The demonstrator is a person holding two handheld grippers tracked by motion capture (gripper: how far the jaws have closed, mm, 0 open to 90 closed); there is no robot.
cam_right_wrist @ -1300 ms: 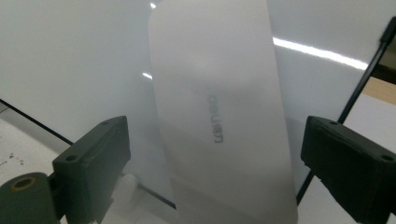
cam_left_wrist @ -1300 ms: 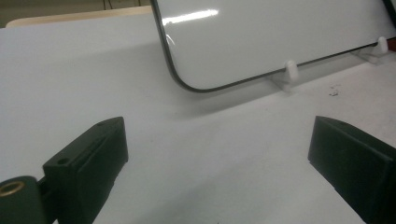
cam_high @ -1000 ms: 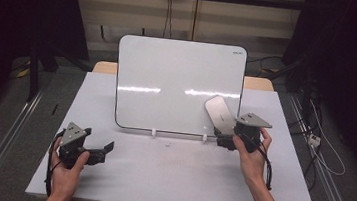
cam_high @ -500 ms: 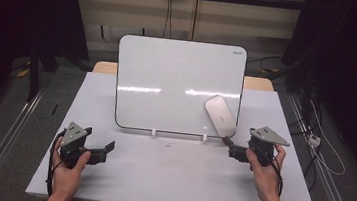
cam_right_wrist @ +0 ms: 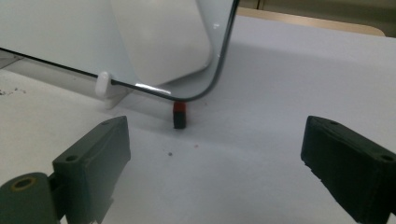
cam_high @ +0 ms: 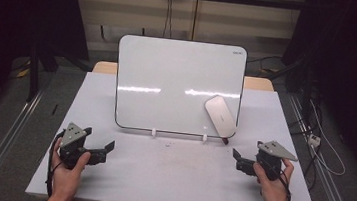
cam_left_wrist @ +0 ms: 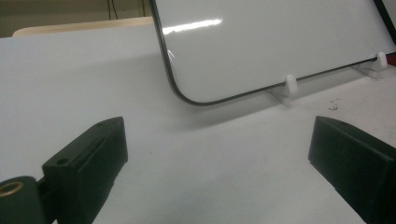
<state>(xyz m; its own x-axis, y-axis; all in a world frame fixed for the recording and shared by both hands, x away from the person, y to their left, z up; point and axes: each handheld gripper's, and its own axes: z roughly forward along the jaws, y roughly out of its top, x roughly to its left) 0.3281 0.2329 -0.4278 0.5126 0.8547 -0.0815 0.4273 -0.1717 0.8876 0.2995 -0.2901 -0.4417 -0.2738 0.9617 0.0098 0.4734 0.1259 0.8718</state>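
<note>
While idling over the tabletop, high view: hold left gripper and right gripper short of the whiteboard, eraser clinging ahead of right fingers. Left gripper view: fingers wide, empty. Right gripper view: wide, just narrowed slightly, nothing between; avoid red-black piece ahead.

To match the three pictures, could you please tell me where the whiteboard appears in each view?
High view: the whiteboard stands upright at the middle of the table.
Left gripper view: its rounded lower left corner lies at upper right.
Right gripper view: its lower right corner lies at upper left, with the eraser on it.
Shared landmark: the right white foot under the bottom edge.
</note>
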